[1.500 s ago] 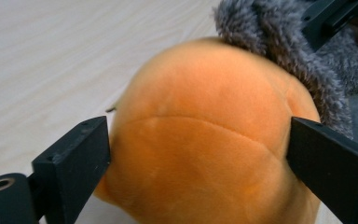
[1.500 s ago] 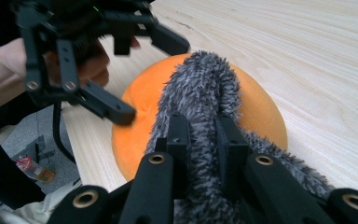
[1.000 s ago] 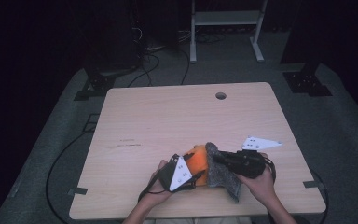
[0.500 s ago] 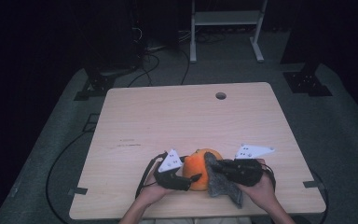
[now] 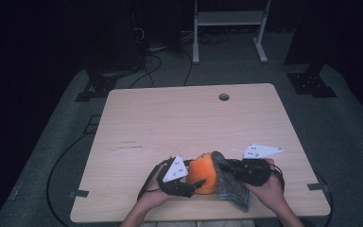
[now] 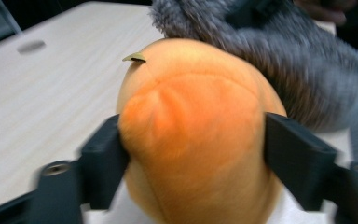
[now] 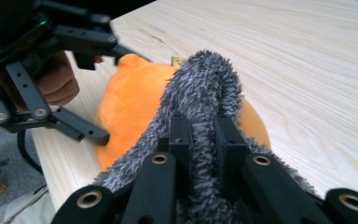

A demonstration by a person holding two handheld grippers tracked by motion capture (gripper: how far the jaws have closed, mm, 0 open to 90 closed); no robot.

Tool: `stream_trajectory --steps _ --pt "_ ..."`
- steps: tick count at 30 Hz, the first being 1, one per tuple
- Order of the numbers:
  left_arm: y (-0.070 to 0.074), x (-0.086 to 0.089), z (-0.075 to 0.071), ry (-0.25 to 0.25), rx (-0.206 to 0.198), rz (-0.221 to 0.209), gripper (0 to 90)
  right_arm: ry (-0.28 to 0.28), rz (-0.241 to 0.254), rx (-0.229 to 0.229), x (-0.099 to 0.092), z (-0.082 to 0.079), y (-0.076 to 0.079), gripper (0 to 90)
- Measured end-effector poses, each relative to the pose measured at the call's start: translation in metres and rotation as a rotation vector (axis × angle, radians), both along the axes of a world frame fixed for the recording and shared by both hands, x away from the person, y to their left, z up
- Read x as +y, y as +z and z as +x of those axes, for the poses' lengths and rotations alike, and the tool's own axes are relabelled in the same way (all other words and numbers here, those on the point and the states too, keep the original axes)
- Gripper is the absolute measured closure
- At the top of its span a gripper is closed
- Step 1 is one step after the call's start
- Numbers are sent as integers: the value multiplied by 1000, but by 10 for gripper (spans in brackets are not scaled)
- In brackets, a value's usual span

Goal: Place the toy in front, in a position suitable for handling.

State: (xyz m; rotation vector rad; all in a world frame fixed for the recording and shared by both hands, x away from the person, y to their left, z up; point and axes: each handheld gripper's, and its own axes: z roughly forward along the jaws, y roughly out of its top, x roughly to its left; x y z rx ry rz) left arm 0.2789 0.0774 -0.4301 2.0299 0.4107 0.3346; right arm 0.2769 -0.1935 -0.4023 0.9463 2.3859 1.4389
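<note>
Orange plush [image 5: 203, 172] between the widening left hand-held gripper [image 5: 196, 183]; right hand-held gripper [image 7: 204, 140] clamps grey cloth [image 5: 229, 182].

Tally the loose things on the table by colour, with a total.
Orange: 1, the round orange plush toy between the left gripper's jaws.
Grey: 1, the shaggy grey fabric cloth pinched by the right gripper.
Total: 2.

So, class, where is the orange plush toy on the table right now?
In the high view the orange plush toy lies near the table's front edge, between the left tongs and the grey furry cloth pinched by the right tongs.
</note>
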Motion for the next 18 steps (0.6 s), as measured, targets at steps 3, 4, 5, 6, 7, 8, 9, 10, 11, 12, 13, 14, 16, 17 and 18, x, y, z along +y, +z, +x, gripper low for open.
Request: stream_trajectory --steps 3,4,5,6,7,8,9,10,11,12,13,14,16,17,18 --pt "2 -2 1 10 5 7 184 50 -1 -30 14 -7 4 791" --pt "2 -3 -1 16 -18 15 217 64 -6 -45 19 -9 5 791" --pt "2 -3 -3 16 -58 32 271 73 -6 -51 23 -11 6 791" --pt "1 -3 -5 19 -91 43 308 78 -8 -54 24 -11 7 791" --pt "1 -3 -6 21 -106 44 342 77 -12 -56 24 -11 7 792" --pt "1 -3 -7 25 -123 32 363 71 -12 -54 22 -9 7 792" --pt "1 -4 -8 25 -130 24 378 49 6 -39 18 -7 8 793" --pt "2 -6 -9 26 -146 9 384 39 18 -27 16 -5 9 793" --pt "4 -8 -10 31 -169 5 392 35 25 -30 14 -6 11 793" --pt "5 -11 -12 31 -202 3 399 36 30 -44 15 -8 13 793" --pt "6 -12 -12 29 -219 10 402 56 49 -50 17 -11 16 793" --pt "6 -14 -14 30 -231 1 402 68 55 -56 20 -12 18 793" --pt "4 -13 -12 33 -254 28 396 73 30 -81 26 -13 20 792" --pt "1 -11 -11 35 -242 37 384 71 24 -75 26 -11 19 793" --pt "0 -11 -9 32 -222 36 357 66 17 -61 27 -8 15 793"
